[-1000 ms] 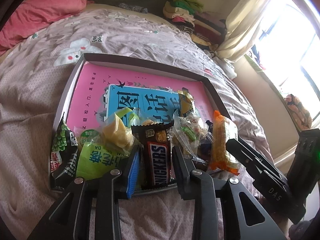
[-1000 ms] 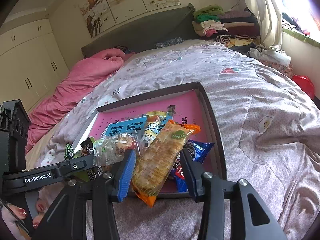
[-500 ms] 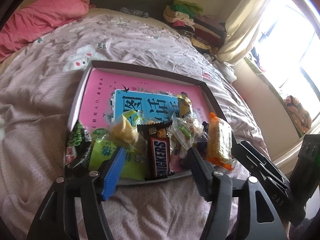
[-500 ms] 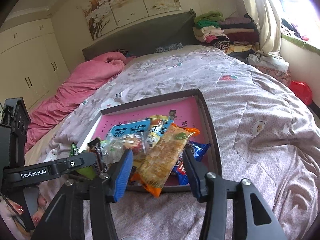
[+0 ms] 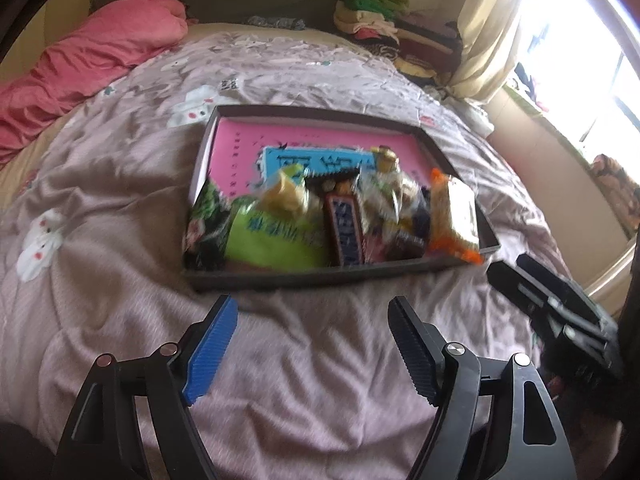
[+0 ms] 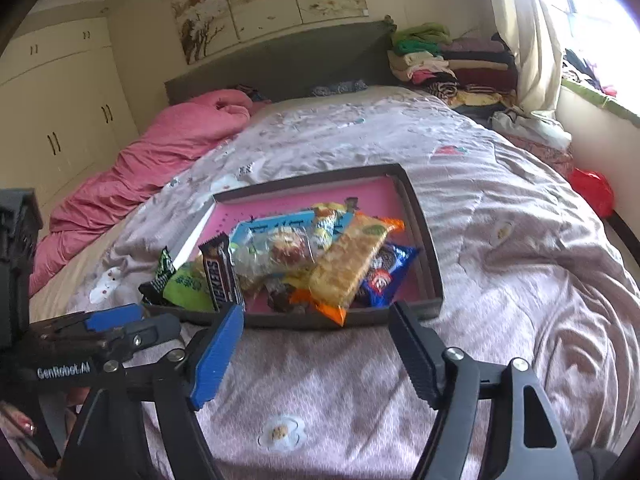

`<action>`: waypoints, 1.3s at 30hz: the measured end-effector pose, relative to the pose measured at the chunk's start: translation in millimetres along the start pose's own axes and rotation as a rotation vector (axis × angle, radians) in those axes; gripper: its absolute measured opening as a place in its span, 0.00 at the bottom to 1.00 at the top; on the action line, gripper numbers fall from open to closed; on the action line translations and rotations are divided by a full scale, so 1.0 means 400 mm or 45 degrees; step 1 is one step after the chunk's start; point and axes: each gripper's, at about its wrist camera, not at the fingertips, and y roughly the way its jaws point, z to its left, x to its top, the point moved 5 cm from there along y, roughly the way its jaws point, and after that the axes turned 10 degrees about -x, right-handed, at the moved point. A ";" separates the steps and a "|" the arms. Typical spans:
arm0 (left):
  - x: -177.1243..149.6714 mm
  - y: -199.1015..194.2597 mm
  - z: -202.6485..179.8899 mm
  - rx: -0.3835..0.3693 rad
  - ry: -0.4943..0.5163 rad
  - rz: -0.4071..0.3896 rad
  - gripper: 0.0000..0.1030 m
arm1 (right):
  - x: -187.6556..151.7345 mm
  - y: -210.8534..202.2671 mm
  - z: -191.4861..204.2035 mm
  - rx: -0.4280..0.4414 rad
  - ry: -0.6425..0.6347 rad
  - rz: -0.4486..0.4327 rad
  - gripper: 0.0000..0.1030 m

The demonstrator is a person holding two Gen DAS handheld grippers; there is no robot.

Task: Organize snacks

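the left tool (image 5: 312, 308) and the right tool (image 6: 316, 316) are both wide open and hold nothing, above the bed (image 5: 120, 240). the snickers bar (image 5: 346, 228) and the orange cracker pack (image 6: 348, 260) lie with other snacks at the near end of the dark tray (image 5: 320, 276).

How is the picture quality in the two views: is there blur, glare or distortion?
Left wrist view: motion blur smears the snack pile and tray; the window is blown out white. Right wrist view: sharper, the Snickers bar label is readable, with glare at the window. Both views show fisheye bending and dark corners.
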 end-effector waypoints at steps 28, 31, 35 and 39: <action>-0.086 -0.091 -0.031 0.091 0.044 -0.006 0.77 | -0.081 -0.109 0.019 -0.069 -0.048 0.032 0.90; -0.085 -0.092 -0.030 0.092 0.040 -0.008 0.77 | -0.080 -0.111 0.022 -0.063 -0.052 0.028 0.90; -0.084 -0.092 -0.028 0.093 0.038 -0.006 0.77 | -0.080 -0.111 0.026 -0.061 -0.057 0.028 0.90; -0.084 -0.091 -0.027 0.092 0.039 -0.008 0.77 | -0.080 -0.112 0.028 -0.059 -0.062 0.020 0.91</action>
